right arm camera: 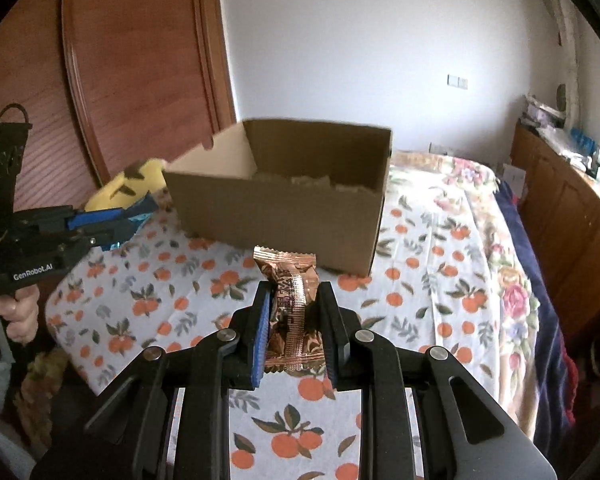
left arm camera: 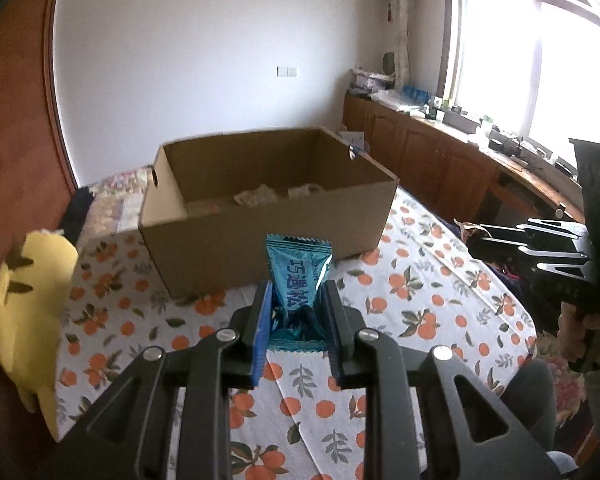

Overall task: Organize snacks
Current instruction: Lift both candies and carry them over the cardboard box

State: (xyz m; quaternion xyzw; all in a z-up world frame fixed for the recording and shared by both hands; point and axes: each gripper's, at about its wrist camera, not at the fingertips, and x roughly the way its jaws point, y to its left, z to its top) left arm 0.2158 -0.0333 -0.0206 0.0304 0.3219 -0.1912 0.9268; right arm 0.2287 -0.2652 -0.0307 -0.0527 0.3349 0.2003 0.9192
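Left hand-held gripper clamps my blue snack packet, right hand-held gripper the copper one, both before the cardboard box holding pale wrappers.

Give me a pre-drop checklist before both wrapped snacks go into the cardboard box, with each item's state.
1. Left gripper clamped on the blue foil-wrapped snack: ok.
2. Right gripper clamped on the copper-brown foil-wrapped snack: ok.
3. Open brown cardboard box top unobstructed: ok.
4. Room inside the box: ok; only a few pale wrappers lie on its floor.
5. Grippers over the opening: not ok; both are short of the near wall, above the orange-print tablecloth.
6. The two grippers apart from each other: ok.
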